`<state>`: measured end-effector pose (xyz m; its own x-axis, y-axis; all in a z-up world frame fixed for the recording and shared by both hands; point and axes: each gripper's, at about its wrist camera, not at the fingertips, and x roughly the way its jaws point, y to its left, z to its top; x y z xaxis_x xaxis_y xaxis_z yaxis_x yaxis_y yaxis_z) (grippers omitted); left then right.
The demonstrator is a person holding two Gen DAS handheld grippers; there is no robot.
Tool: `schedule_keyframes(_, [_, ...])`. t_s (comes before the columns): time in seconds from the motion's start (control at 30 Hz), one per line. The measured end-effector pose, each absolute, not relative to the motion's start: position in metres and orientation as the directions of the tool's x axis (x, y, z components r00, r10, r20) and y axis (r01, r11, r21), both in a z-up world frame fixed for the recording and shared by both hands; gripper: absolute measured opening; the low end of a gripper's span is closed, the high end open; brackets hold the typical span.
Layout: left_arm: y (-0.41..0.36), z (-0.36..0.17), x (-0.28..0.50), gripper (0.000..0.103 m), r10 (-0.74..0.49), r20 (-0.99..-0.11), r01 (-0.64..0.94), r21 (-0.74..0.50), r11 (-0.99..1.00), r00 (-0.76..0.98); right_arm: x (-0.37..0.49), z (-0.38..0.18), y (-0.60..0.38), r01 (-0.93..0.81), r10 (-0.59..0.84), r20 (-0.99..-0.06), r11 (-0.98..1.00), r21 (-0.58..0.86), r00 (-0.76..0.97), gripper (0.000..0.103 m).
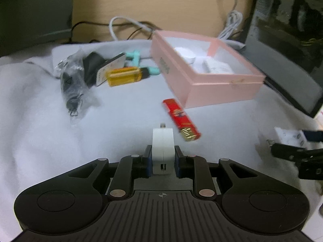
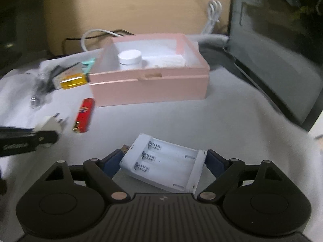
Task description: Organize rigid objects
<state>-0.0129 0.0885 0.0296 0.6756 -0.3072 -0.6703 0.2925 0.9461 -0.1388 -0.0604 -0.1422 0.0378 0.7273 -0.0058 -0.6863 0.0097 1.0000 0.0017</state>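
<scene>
The pink box (image 2: 149, 88) is sitting far on the white-clothed desk (image 2: 222, 125), already holding a white jar (image 2: 130, 60). The right tool (image 2: 163, 161) is bracketing a white battery holder (image 2: 161, 163), jaws wide, contact unclear; it may be slipping. The left tool (image 1: 163, 157) is pinching a white plug adapter (image 1: 163, 147).

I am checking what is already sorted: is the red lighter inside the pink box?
No, the red lighter lies on the white cloth in front of the pink box.
</scene>
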Motion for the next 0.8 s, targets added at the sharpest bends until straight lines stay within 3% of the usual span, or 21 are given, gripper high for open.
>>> schedule_keyframes(0.13, [0.078,0.059,-0.012,0.024,-0.364,-0.613,0.328,-0.177,0.928,0.701,-0.077,0.063,-0.157,-0.055,0.004,-0.651,0.997,-0.058,0.759,0.088])
schedule_keyframes(0.37, [0.032,0.156,0.034,0.024,-0.456,-0.468,0.419,-0.188,0.888,0.757,-0.067,0.094,-0.191,-0.046,-0.006,-0.595,0.996,-0.072,0.804,0.088])
schedule_keyframes(0.5, [0.015,0.196,0.064,0.025,-0.449,-0.377,0.399,-0.208,0.893,0.81,-0.063,0.11,-0.203,-0.049,0.007,-0.548,0.997,-0.063,0.837,0.088])
schedule_keyframes(0.8, [0.012,0.185,0.084,0.026,-0.399,-0.388,0.314,-0.264,0.912,0.831,-0.06,0.106,-0.22,-0.035,-0.009,-0.553,0.997,-0.069,0.833,0.088])
